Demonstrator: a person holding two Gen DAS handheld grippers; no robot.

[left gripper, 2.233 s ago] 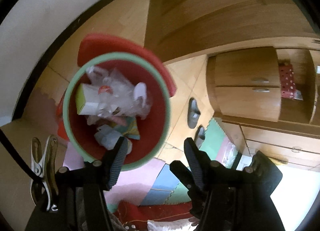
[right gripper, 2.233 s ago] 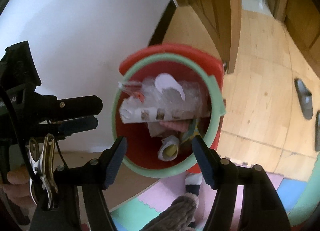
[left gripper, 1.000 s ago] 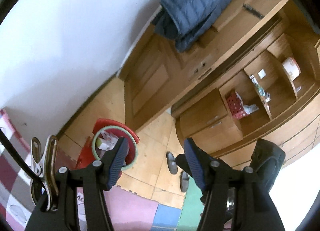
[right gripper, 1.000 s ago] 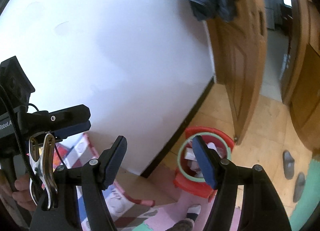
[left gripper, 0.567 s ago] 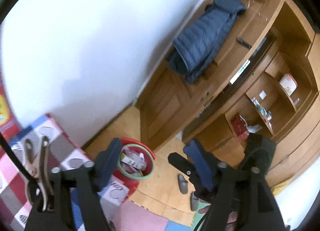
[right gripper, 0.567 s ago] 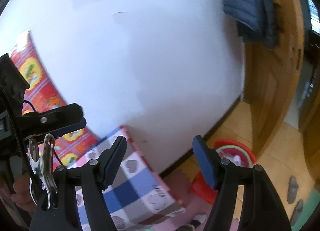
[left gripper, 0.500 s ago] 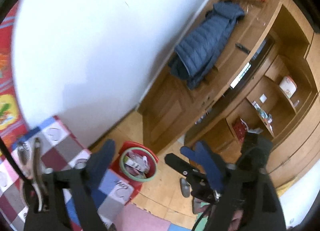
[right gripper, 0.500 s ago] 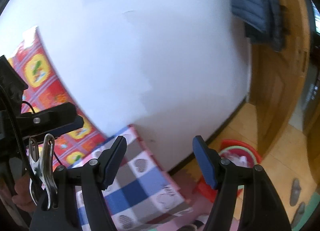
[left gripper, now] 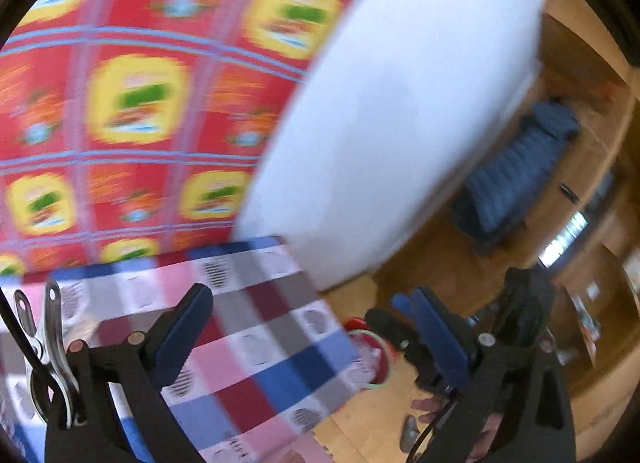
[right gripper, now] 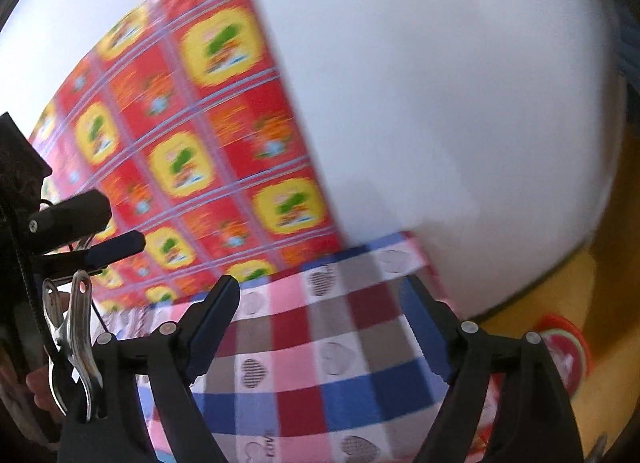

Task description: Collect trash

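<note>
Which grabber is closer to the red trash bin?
Right, probably. The right gripper hovers open over the checked tablecloth, with the red trash bin low to its right. The left gripper, also open, sits farther left, with the right one between it and the bin.

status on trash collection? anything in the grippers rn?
Done: red bin on the floor already holds trash. In hand: nothing; left gripper and right gripper are both open and empty, aimed over the checkered cloth. Left: no loose trash is visible on the blurred cloth, so remaining pickups can't be judged.
</note>
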